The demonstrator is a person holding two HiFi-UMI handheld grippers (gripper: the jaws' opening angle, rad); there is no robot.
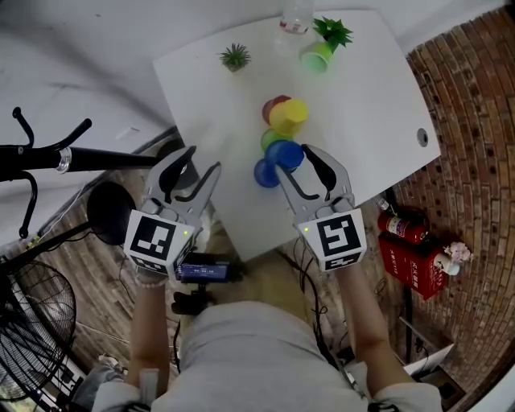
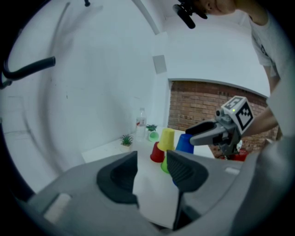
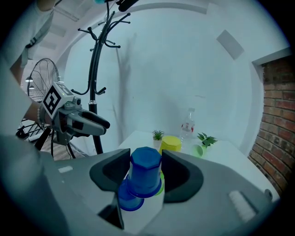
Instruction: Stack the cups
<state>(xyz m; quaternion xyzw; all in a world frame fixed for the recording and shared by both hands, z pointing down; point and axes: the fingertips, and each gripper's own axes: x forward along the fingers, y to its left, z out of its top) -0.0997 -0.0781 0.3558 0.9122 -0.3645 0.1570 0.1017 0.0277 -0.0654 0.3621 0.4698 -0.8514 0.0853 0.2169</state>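
Right gripper clamped an inverted blue cup; left gripper's jaws stood apart, empty; the tipped light green cup seemed empty.

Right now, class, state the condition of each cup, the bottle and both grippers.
left gripper: open, empty.
right gripper: shut on blue cup.
blue cup: upside down, gripped.
second blue cup: upside down.
yellow cup: upside down.
red cup: upside down.
light green cup: lying on its side.
bottle: upright.

White table, hole near its right edge. On it: plant, second plant, bottle, pale green cup on its side; inverted red cup, green cup, blue cup clustered.
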